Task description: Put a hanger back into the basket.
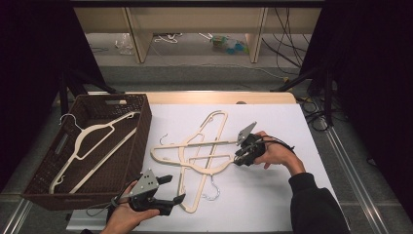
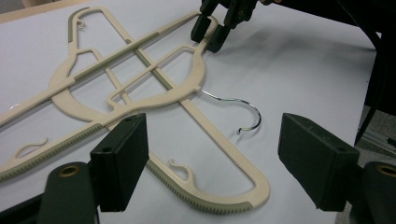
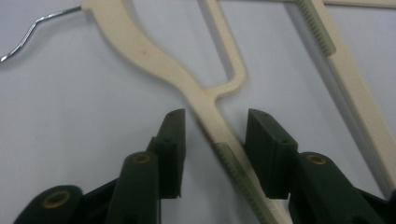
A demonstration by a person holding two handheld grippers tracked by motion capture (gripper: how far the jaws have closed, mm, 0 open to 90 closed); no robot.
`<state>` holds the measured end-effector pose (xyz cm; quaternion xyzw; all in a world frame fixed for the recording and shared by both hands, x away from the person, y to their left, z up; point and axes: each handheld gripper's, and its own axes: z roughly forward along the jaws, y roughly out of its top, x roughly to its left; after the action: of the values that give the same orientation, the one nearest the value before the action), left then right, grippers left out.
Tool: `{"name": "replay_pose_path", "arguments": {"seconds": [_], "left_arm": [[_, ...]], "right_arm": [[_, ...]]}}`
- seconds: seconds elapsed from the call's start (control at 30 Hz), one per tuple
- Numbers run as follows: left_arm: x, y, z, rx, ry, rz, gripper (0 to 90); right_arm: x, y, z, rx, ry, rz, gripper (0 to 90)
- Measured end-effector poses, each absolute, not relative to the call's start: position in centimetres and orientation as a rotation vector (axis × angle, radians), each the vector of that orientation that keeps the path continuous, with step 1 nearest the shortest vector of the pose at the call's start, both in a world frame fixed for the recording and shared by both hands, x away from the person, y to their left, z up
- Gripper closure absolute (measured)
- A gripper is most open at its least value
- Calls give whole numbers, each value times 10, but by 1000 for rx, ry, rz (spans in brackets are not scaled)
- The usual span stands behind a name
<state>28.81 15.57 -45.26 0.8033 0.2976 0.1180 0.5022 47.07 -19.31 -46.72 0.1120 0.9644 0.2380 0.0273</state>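
Observation:
Two cream plastic hangers lie crossed on the white table [image 1: 272, 126]. The upper hanger [image 1: 204, 168] has its metal hook [image 2: 243, 109] pointing toward the front edge. My right gripper [image 1: 239, 158] is at that hanger's right arm. In the right gripper view its jaws [image 3: 215, 130] straddle the ribbed arm [image 3: 233, 163], and a gap shows on the left side. The other hanger [image 1: 216, 127] lies beneath it. My left gripper [image 1: 174, 189] hovers wide open near the front edge, and a hanger's curved end [image 2: 219, 200] lies on the table between its jaws [image 2: 212, 140].
A dark woven basket [image 1: 141, 126] stands at the table's left and holds another cream hanger [image 1: 97, 141]. Bare white surface stretches to the right of the hangers. Beyond the table are wooden shelf legs and cables on the floor.

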Motion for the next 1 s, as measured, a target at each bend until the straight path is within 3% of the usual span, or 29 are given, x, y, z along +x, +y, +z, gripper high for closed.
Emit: {"name": "replay_pose_path", "arguments": {"seconds": [0.5,1.0], "left_arm": [[289,157,-454,1946,731,293,245],[295,156,-456,1968,737,317,248]], "right_arm": [[458,-191,-461,127,3083,591,749],[446,-187,-455,-30,3089,511,795]]}}
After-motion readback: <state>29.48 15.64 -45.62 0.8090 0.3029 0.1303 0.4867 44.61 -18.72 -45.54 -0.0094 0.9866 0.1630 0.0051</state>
